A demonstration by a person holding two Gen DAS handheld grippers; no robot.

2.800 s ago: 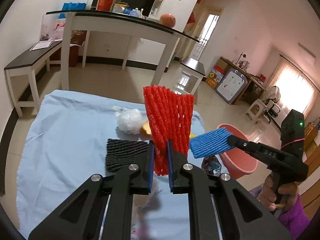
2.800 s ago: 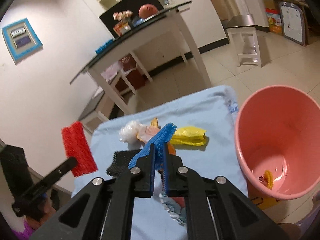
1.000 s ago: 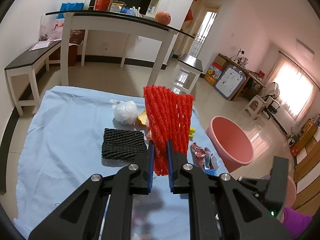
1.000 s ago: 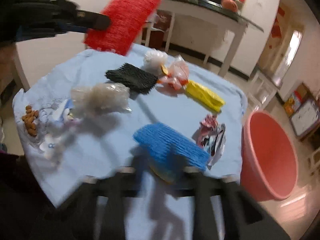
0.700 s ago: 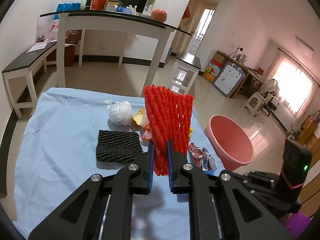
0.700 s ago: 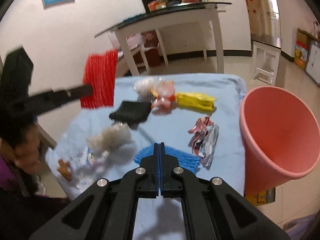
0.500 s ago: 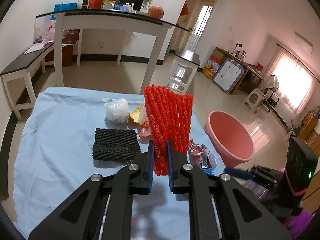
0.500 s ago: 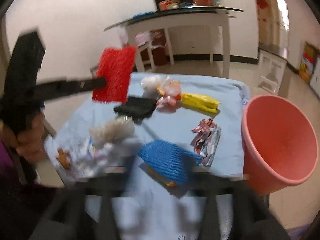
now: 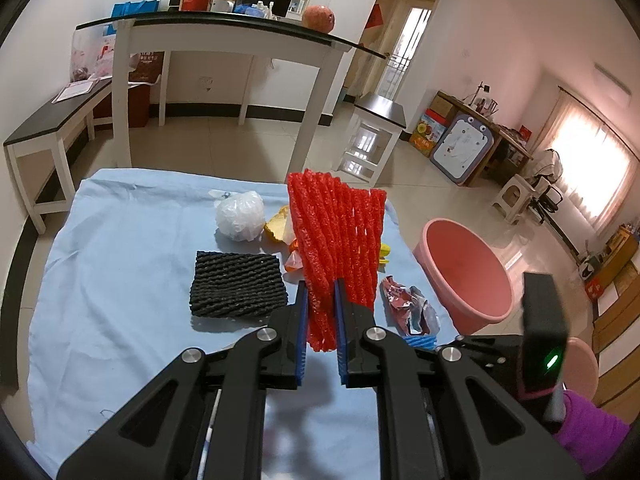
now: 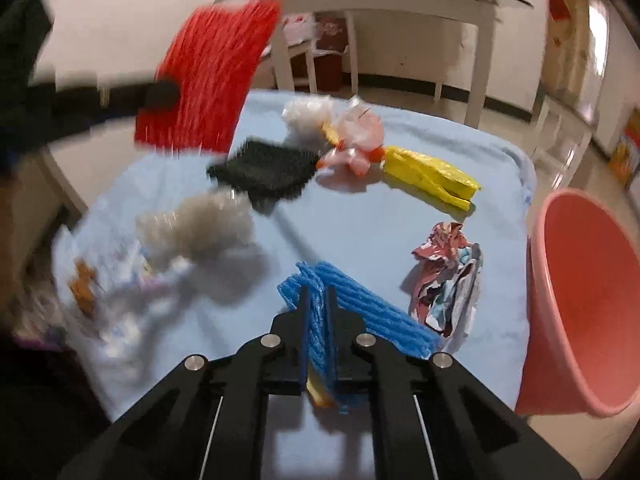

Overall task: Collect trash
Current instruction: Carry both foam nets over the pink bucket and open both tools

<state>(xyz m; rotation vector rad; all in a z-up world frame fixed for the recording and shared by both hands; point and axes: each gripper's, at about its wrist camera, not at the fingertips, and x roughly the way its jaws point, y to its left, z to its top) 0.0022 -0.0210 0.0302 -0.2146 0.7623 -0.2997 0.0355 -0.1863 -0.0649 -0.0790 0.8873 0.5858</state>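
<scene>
My left gripper point(image 9: 320, 292) is shut on a red foam net point(image 9: 340, 232) and holds it upright above the blue cloth point(image 9: 120, 280). The right wrist view shows the same red foam net point(image 10: 216, 72) raised at upper left. My right gripper point(image 10: 318, 292) is low over the cloth, its jaws closing, and the pads pinch one edge of a blue foam net point(image 10: 360, 312) that lies there. A pink basin point(image 9: 464, 276) stands off the cloth's right edge, also seen as the pink basin point(image 10: 580, 320) in the right wrist view.
On the cloth lie a black foam net point(image 9: 236, 288), a white plastic bag point(image 9: 240, 216), a yellow wrapper point(image 10: 432, 178), a crumpled foil wrapper point(image 10: 448, 280) and a whitish foam net point(image 10: 196, 228). A white table point(image 9: 224, 36) and bench stand behind.
The right gripper spread wide over the blue net on the cloth, dropped closer and closed on its edge. The left gripper stayed put with the red net.
</scene>
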